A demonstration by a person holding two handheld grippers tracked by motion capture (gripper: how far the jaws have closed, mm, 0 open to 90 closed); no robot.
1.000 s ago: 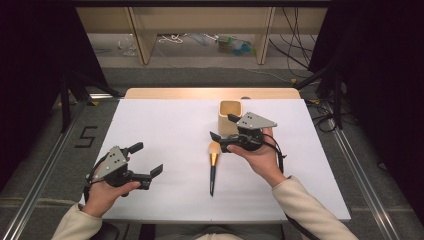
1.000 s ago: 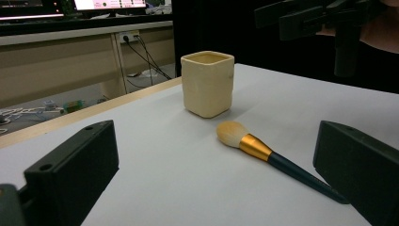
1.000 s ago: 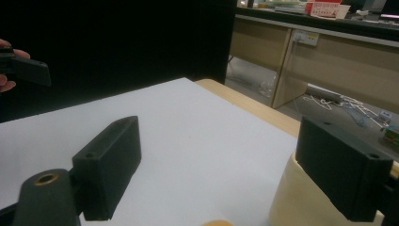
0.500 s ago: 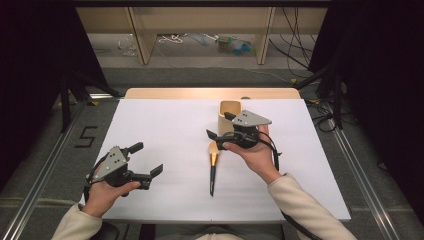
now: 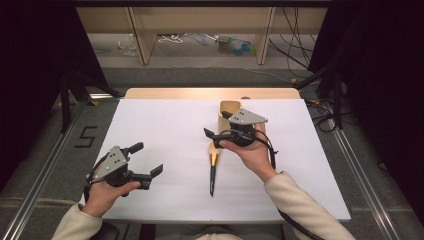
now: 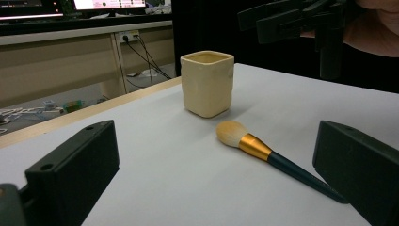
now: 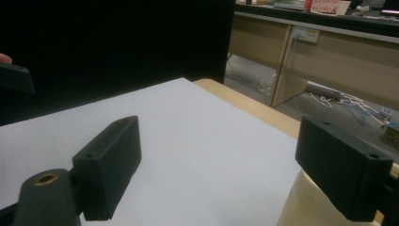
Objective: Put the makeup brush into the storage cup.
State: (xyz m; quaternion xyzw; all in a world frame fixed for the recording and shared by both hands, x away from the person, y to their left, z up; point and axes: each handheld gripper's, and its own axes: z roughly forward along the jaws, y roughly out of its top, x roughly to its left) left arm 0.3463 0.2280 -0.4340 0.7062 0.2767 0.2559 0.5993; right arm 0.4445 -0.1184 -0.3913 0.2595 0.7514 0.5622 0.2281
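Observation:
A makeup brush (image 5: 213, 167) with pale bristles, gold ferrule and dark handle lies on the white table (image 5: 165, 125), bristles toward a beige square cup (image 5: 228, 109) standing upright behind it. My right gripper (image 5: 217, 125) hovers open just above the brush head and in front of the cup, holding nothing. My left gripper (image 5: 146, 159) is open near the front left, apart from the brush. In the left gripper view its jaws frame the brush (image 6: 263, 153) and cup (image 6: 207, 82), with the right gripper (image 6: 291, 19) above. The cup rim (image 7: 301, 202) shows below my right gripper (image 7: 226, 160).
A wooden strip (image 5: 210, 93) runs along the table's far edge. Beyond it stand wooden desk legs (image 5: 140, 35) with cables and clutter on the floor. Metal rails (image 5: 45, 175) flank both sides. Dark curtains close off left and right.
The right gripper has edged slightly left and away, staying open over the brush head. The left gripper has held still.

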